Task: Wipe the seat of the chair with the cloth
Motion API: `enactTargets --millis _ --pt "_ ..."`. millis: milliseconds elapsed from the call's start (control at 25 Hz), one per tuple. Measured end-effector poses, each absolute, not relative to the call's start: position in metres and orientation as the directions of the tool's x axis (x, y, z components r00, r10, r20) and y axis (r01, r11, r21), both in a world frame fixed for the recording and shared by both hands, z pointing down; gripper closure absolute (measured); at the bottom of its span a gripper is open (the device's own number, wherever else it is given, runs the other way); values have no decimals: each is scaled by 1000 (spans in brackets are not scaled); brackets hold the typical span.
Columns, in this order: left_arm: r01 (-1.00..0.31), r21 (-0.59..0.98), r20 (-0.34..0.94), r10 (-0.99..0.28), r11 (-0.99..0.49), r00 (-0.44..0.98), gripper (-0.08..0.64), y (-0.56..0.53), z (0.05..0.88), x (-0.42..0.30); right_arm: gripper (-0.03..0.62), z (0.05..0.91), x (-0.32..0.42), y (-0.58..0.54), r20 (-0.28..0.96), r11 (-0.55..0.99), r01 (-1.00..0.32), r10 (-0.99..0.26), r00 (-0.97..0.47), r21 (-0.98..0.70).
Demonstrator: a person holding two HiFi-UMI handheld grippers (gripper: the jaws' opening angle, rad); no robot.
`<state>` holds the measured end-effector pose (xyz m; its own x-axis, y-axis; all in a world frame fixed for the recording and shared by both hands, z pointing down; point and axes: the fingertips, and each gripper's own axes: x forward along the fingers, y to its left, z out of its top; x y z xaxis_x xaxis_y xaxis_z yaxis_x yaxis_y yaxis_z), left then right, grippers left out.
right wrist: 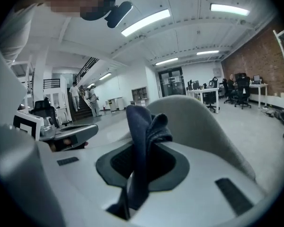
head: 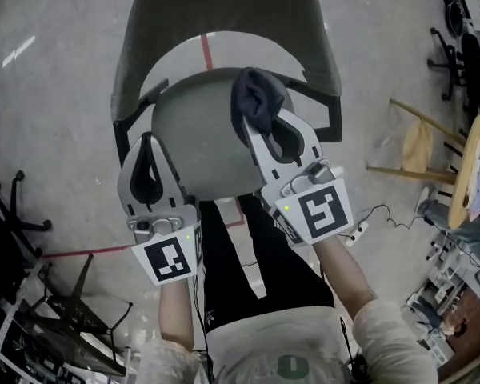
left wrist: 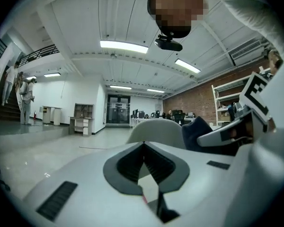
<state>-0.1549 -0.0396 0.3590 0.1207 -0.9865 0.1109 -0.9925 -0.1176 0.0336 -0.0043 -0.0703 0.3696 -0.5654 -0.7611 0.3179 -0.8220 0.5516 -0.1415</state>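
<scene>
The grey chair [head: 200, 134] stands on a pale floor [head: 56, 78] marked with red tape lines [head: 206, 51], its backrest on the far side from the person. The right tool [head: 266, 123] reaches over the seat's right side towards the back edge. Its jaws are clamped on a dark blue cloth [head: 258, 96], which runs between them from the base to the tips and bunches into a crumpled wad beyond them. In the head view that wad lies over the seat's right rear part, just before the backrest; whether it presses on the seat surface cannot be told. In the right gripper view the cloth stands up in front of the curved backrest. The left tool [head: 149, 139] is over the seat's left front edge, well apart from the cloth. Its jaws are drawn together at the tips with nothing between them, and only the floor shows through the gap behind. The two tools lie roughly side by side, both pointing towards the backrest.
</scene>
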Motion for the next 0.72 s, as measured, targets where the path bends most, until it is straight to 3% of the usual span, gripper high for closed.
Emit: enactTargets --millis 160,360,720 --pt "-987 20 127 -978 -162 163 546 -44 400 -140 534 433 8 -66 388 492 -843 -749 -537 -218" --pt "-981 18 125 -973 -193 194 546 -54 422 -126 534 487 10 -58 444 498 -844 -723 -530 -197" --pt "-984 -20 137 -975 -178 174 546 -59 435 -133 534 504 -11 -60 452 547 -804 -671 -588 -234"
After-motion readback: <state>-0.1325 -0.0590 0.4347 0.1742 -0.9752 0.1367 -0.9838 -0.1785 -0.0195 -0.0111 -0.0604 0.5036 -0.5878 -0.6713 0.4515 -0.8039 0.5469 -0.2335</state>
